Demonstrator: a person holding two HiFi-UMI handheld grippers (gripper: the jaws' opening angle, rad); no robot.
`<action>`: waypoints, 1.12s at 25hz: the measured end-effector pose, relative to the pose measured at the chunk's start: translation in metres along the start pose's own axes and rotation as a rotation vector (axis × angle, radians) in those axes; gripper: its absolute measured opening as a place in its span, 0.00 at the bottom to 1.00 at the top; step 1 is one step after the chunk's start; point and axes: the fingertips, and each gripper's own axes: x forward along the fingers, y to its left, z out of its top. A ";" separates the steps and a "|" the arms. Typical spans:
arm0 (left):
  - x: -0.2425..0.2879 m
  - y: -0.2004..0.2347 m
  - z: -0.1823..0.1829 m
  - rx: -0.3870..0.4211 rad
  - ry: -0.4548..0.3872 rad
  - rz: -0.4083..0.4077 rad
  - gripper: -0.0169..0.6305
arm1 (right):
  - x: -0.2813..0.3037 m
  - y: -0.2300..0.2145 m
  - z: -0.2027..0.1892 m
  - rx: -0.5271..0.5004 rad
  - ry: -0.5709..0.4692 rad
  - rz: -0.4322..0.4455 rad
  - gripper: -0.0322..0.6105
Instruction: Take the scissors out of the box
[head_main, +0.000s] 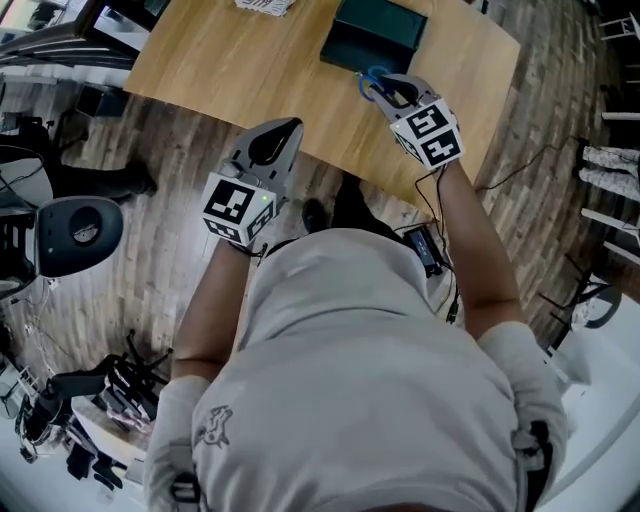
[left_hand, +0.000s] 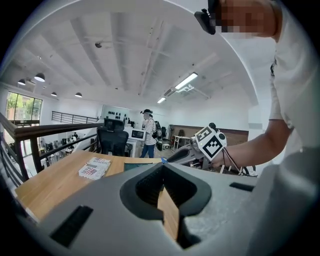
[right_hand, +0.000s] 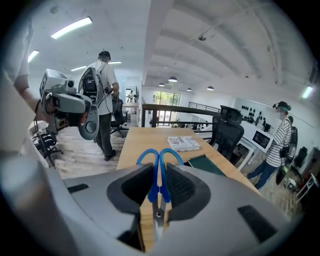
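Note:
The blue-handled scissors (head_main: 371, 81) hang in my right gripper (head_main: 388, 90), which is shut on them above the table's near edge. In the right gripper view the handle loops (right_hand: 150, 155) stick out past the jaws, and the blades run back between the pads. The dark green box (head_main: 375, 35) lies on the wooden table (head_main: 250, 60) just beyond, also visible as the box (right_hand: 207, 165). My left gripper (head_main: 288, 127) hovers off the table's near edge, over the floor. It is shut with nothing in it (left_hand: 162, 170).
A stack of printed booklets (left_hand: 95, 168) lies on the table left of the box. An office chair (head_main: 80, 230) stands on the wooden floor at left. Cables trail on the floor at right (head_main: 520, 170). People stand in the room behind (right_hand: 102, 100).

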 end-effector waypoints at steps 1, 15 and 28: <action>-0.003 -0.003 0.000 0.001 -0.001 -0.008 0.03 | -0.006 0.004 0.002 0.007 -0.013 -0.008 0.19; -0.060 -0.071 0.018 0.088 -0.065 -0.092 0.03 | -0.133 0.068 0.004 0.144 -0.196 -0.147 0.19; -0.051 -0.105 0.028 0.083 -0.054 -0.118 0.03 | -0.193 0.077 -0.011 0.166 -0.254 -0.162 0.19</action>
